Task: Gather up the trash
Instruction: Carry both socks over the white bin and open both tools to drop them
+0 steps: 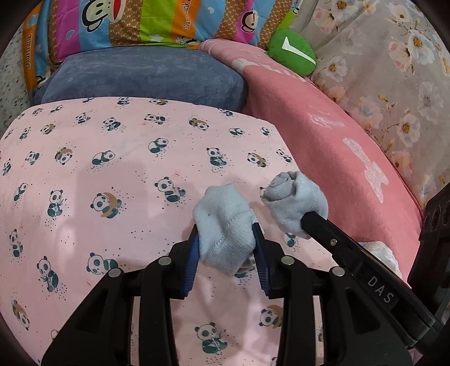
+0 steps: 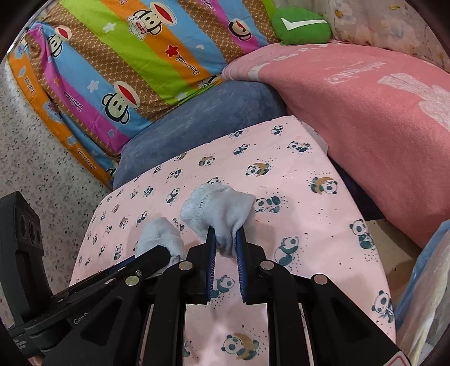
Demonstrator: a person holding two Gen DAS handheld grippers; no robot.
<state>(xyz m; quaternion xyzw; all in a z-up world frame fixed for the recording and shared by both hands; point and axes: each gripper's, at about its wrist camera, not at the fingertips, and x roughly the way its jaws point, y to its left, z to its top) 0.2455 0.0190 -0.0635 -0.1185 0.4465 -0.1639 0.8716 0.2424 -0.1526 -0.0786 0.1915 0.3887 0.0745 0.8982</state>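
Left wrist view. Two pale blue socks and two grippers are visible. The left gripper (image 1: 226, 239) is partly closed on one sock (image 1: 222, 225), its blue pads pressing the bundle from both sides; the sock is held just above a pink panda sheet (image 1: 112, 174). To the right, the right gripper (image 1: 305, 219) enters from the lower right as a black arm, its tip buried in the second sock (image 1: 295, 202), a rolled bundle; how its jaws stand cannot be told here. Behind the sheet lie one blue cushion (image 1: 146, 76), one striped cartoon quilt (image 1: 126, 25), one pink blanket (image 1: 323, 126), one green pillow (image 1: 292, 52) and floral bedding (image 1: 393, 70). A scrap of white crumpled material (image 1: 385, 253) shows at the right, beside the blanket; this view alone shows it.

Right wrist view. The same two socks and two grippers appear, sides reversed. The right gripper (image 2: 226, 239) is narrowly closed, pinching the second sock (image 2: 219, 211) between its pads, with the ribbed cuff spread upward. The left gripper (image 2: 166, 252) comes in from the lower left with the first sock (image 2: 160, 233) at its tip. Only this view shows the speckled floor (image 2: 42, 157) at left, the sheet's (image 2: 309, 219) right edge, and a plastic-wrapped bundle (image 2: 430, 281) at far right.
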